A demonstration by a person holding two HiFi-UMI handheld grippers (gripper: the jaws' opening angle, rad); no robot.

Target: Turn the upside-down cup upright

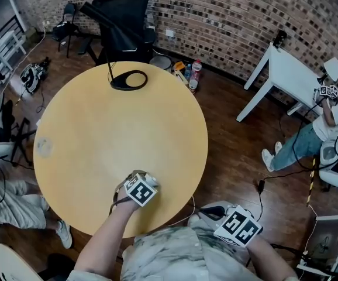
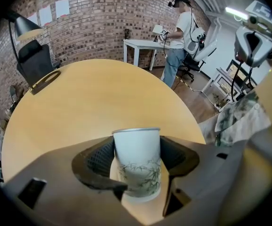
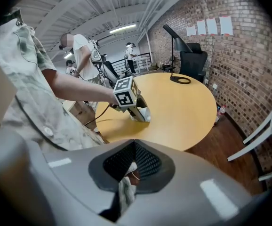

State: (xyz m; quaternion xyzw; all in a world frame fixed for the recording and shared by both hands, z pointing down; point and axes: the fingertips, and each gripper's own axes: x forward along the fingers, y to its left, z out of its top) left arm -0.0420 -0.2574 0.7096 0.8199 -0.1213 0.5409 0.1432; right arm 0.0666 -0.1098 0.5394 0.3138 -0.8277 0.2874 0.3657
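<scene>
A white paper cup [image 2: 137, 161] with a green bamboo print stands on the round yellow table [image 1: 116, 133], wider end down. My left gripper [image 2: 136, 166] has one dark pad against each side of it, with no gap showing. In the head view the left gripper [image 1: 138, 187] is near the table's front edge and hides the cup. From the right gripper view the left gripper [image 3: 135, 108] shows with a bit of the white cup [image 3: 146, 115] at its tip. My right gripper [image 3: 135, 149] is shut and empty, held off the table by my shirt, and its marker cube [image 1: 237, 226] shows in the head view.
A black desk lamp with a ring base [image 1: 128, 80] stands at the table's far edge, with an office chair [image 1: 122, 16] behind it. Bottles [image 1: 193, 75] sit on the floor. A white table [image 1: 292, 75] and a seated person [image 1: 327, 127] are at the right.
</scene>
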